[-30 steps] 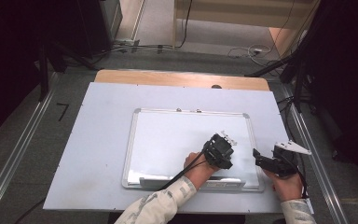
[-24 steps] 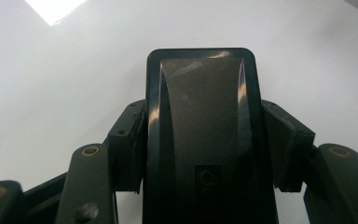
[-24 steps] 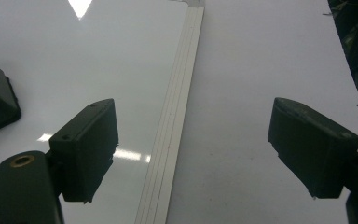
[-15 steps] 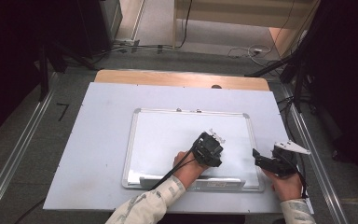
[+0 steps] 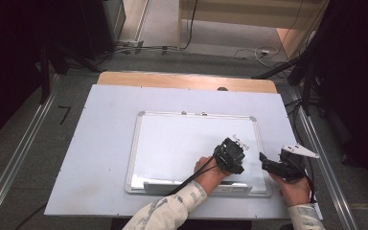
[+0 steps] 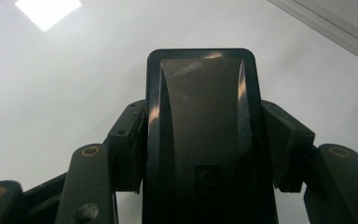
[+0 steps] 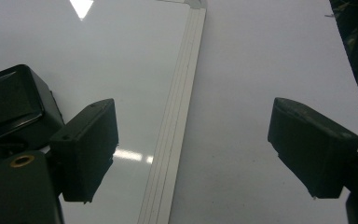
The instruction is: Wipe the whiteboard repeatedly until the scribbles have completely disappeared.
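Note:
A white whiteboard (image 5: 182, 143) with a silver frame lies flat on the pale table top (image 5: 100, 143). My left gripper (image 5: 231, 154) rests on the board's lower right part, shut on a black block eraser (image 6: 200, 93) that sits face down on the white surface (image 6: 51, 70). That eraser (image 7: 9, 102) also shows at the left edge of the right gripper view. My right gripper (image 5: 267, 164) hovers just right of it, over the board's right frame (image 7: 177, 116). Its jaws stand wide open with nothing between them (image 7: 200, 140).
A pen tray (image 5: 191, 186) runs along the board's near edge. A wooden strip (image 5: 187, 80) borders the table's far side. Metal rails (image 5: 26, 143) flank the table, and cables lie on the floor beyond. Bare table top (image 7: 261, 70) lies right of the board.
The left gripper slid the eraser left across the board, then back right to about where it began. The right gripper has stayed put.

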Demonstrator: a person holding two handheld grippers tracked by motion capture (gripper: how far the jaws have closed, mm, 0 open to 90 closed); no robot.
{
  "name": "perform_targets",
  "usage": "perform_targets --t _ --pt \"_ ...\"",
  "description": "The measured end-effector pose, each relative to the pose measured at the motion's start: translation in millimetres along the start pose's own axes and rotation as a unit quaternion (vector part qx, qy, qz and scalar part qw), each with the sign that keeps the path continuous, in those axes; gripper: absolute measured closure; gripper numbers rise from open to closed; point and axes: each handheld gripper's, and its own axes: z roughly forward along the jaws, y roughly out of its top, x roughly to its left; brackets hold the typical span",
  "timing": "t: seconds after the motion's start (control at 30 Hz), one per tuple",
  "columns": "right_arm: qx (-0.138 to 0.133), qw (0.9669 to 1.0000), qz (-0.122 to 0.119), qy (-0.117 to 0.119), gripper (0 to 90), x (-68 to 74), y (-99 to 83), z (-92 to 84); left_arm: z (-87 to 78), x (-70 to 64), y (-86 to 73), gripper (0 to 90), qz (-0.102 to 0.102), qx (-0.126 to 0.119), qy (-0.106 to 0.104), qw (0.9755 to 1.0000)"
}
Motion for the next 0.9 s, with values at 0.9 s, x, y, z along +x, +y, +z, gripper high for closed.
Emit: perform_targets --t 0.9 --pt "0.006 1.0000 0.000 -0.005 14.7 0.5 -0.6 1.0 -44.5 75.5 -63.3 40.9 -0.024 -0.004 0.018 0.9996"
